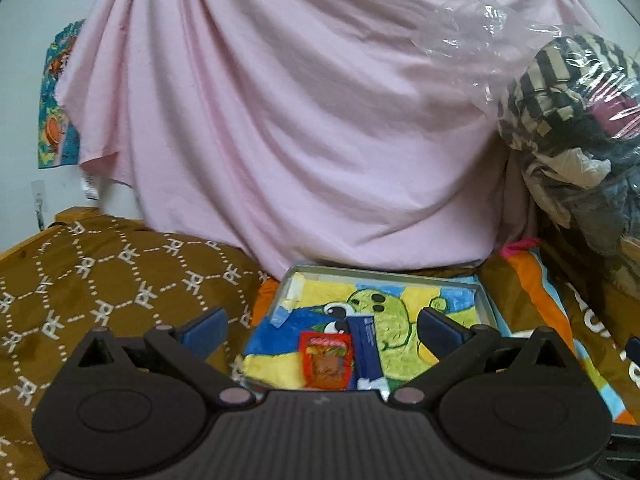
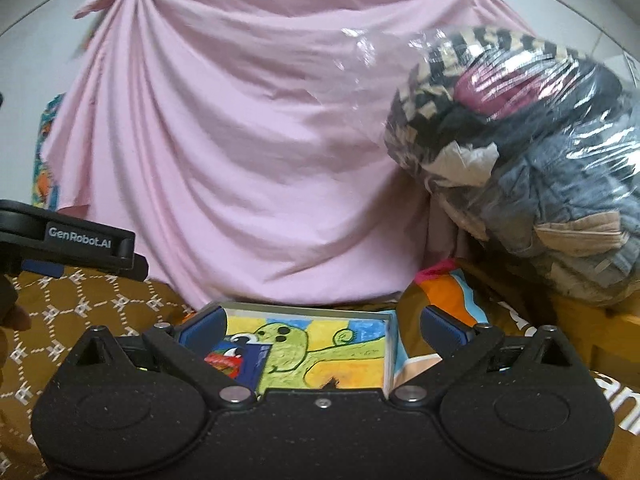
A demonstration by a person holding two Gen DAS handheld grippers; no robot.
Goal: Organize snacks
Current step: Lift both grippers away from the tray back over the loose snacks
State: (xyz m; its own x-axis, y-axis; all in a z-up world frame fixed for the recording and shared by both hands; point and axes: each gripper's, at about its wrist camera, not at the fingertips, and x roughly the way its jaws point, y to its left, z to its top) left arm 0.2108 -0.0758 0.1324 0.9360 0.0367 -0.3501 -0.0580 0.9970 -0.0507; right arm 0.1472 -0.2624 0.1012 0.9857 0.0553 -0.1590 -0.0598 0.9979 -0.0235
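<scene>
Both the left gripper (image 1: 320,330) and right gripper (image 2: 320,330) hang spread wide and empty above a tray (image 1: 486,300) where a red packet (image 1: 327,360) touches a blue packet (image 1: 366,346), their print unreadable, while "GenRobot.AI" marks the left gripper's side.

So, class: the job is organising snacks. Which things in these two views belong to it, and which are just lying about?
Belongs to the job:
red packet
blue packet
tray
left gripper, open
right gripper, open

Just lying about:
pink sheet
bag of clothes
brown blanket
poster
</scene>
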